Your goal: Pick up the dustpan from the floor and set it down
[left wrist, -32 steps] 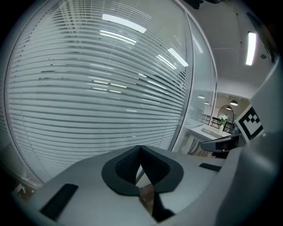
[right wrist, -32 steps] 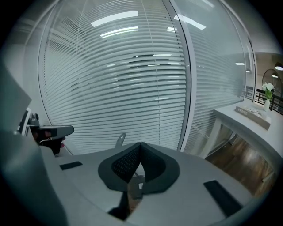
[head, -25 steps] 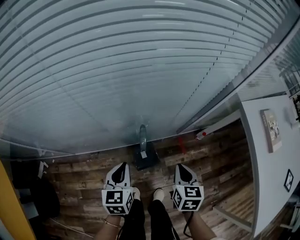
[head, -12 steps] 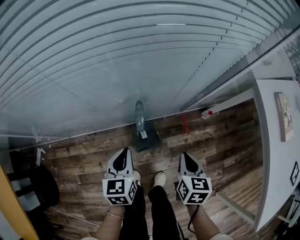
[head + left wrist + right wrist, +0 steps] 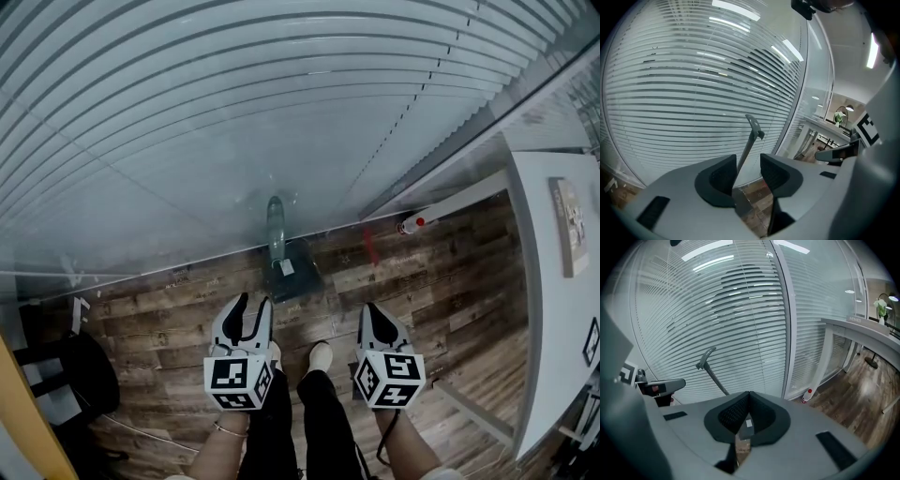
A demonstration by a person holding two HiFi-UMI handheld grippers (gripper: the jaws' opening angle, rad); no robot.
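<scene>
A dark grey dustpan (image 5: 292, 277) stands on the wooden floor against the glass wall, its long handle (image 5: 275, 223) upright. My left gripper (image 5: 251, 307) hovers just short of it. Its jaws have just been opening and stand open with nothing between them. In the left gripper view the handle (image 5: 753, 126) shows through the gap of the left gripper (image 5: 747, 164), farther ahead. My right gripper (image 5: 373, 311) is shut and empty, to the right of the pan. From the right gripper (image 5: 749, 397) the handle (image 5: 708, 365) appears up and to the left.
A glass wall with blinds (image 5: 281, 112) runs behind the dustpan. A white bottle with a red cap (image 5: 412, 223) lies at the wall's foot on the right. A white table (image 5: 562, 319) stands at right, a black chair (image 5: 80, 384) at left. The person's shoes (image 5: 319, 356) are between the grippers.
The left jaws, shut in both earlier frames, have parted. Since a second ago both grippers have sunk slightly and the head view has shifted. The dustpan has stayed where it stands.
</scene>
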